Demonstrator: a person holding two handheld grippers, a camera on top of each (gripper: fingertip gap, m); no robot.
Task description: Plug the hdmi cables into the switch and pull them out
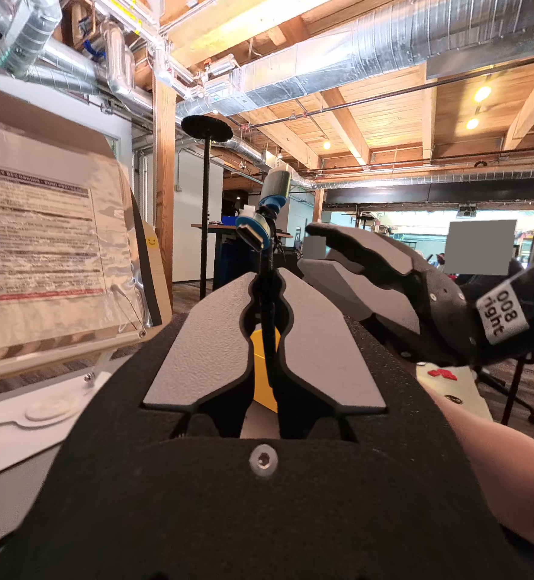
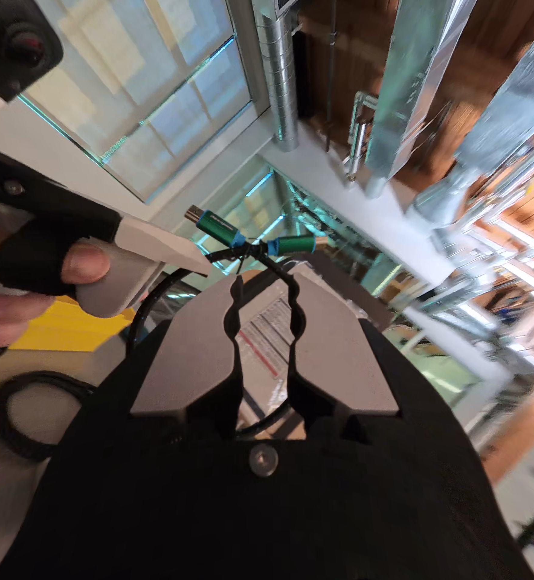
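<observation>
Pinching HDMI cable, plugs prob. upward.

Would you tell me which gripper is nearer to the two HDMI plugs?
Left. The left gripper is clamped on the black cable just below the HDMI plugs; the right gripper hovers open beside them, touching nothing.

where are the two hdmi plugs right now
Both plugs are held up in the air, tied together just beyond the left gripper, whose jaws pinch the black cable; the right gripper is open beside them.

Two grippers; two HDMI plugs; one black cable, perhaps two; one yellow box.
</observation>
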